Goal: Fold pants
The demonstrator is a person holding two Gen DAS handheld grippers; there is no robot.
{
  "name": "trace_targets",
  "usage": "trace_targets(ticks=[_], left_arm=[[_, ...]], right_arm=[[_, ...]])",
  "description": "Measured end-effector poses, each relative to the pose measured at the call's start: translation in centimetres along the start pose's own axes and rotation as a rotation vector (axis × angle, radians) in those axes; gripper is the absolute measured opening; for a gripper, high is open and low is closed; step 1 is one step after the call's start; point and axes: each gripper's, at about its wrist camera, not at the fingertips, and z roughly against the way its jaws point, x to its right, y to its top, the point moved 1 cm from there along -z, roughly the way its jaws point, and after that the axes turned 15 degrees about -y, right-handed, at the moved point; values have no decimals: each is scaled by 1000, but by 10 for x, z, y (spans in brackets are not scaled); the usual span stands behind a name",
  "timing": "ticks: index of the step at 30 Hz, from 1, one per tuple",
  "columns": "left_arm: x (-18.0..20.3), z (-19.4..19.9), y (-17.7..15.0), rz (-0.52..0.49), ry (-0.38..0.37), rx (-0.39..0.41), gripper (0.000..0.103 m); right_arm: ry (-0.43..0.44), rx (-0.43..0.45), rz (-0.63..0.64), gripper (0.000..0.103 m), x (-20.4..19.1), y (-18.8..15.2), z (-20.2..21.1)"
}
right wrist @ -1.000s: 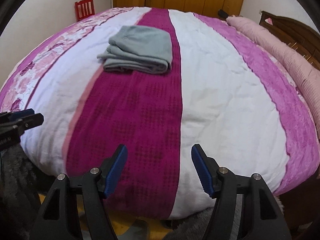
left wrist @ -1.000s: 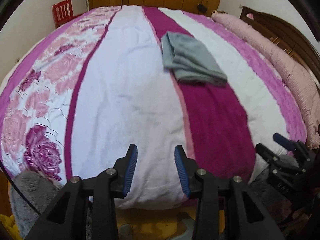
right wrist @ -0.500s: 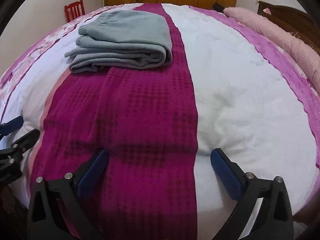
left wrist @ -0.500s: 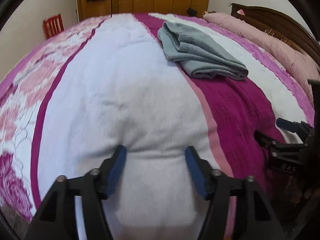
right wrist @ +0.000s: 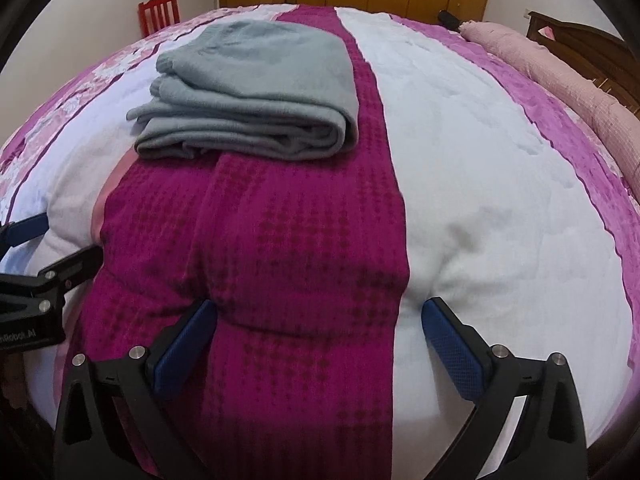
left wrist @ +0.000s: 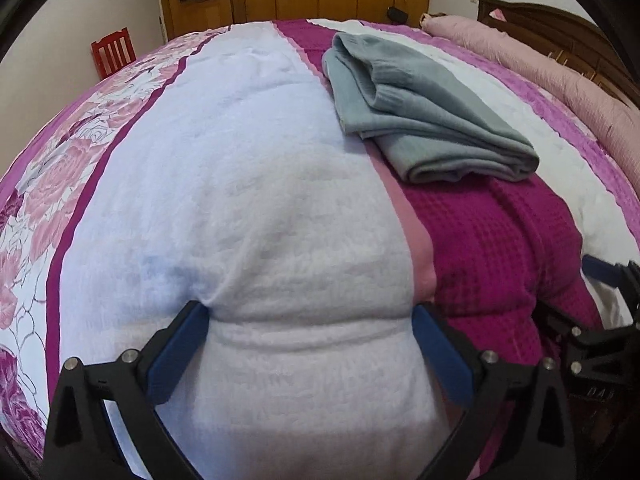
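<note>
- Both grippers had come down toward the near edge of the bedspread [right wrist: 500, 184] since a second before, and I saw the quilt bulge between their blue pads.
- Left gripper [left wrist: 310, 316] was opening its jaws, now spread wide, tips pressed into the white stripe, gripping nothing.
- Right gripper [right wrist: 320, 312] stood released, jaws wide over the magenta stripe, wider than before.
- Folded grey pants [right wrist: 256, 92] lay unmoved farther up the bed, well apart from both grippers.

Left tongs [left wrist: 310, 320] opening — pressed into bedspread [left wrist: 248, 168]; folded grey pants [left wrist: 424, 120] beyond.
</note>
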Motion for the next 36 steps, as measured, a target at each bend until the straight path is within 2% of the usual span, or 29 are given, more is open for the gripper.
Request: trace_targets(ticks=[5, 9, 13, 18, 21, 23, 29, 32, 36], left_arm=[[1, 0, 4, -26, -6, 6, 103], [-1, 3, 9, -4, -16, 39, 103], [1, -5, 19, -52, -16, 42, 103], [-7, -25, 44, -56, -44, 44, 103], [-9, -33, 54, -35, -40, 67, 103], [-5, -36, 57, -13, 33, 63, 103], [-9, -35, 58, 10, 19, 68, 103], [-9, -35, 58, 14, 25, 70, 103], [-9, -34, 55, 23, 14, 77, 103]], right_arm=[[9, 66, -47, 103, -2, 11, 2], [29, 91, -25, 103, -9, 27, -8], [53, 92, 10, 103, -17, 42, -20], [10, 113, -10, 103, -24, 42, -20], [21, 97, -35, 103, -22, 46, -25], [25, 97, -40, 103, -22, 48, -25], [5, 102, -84, 103, -17, 53, -28], [29, 78, -115, 103, -12, 59, -35], [-11, 65, -99, 103, -17, 65, -40]])
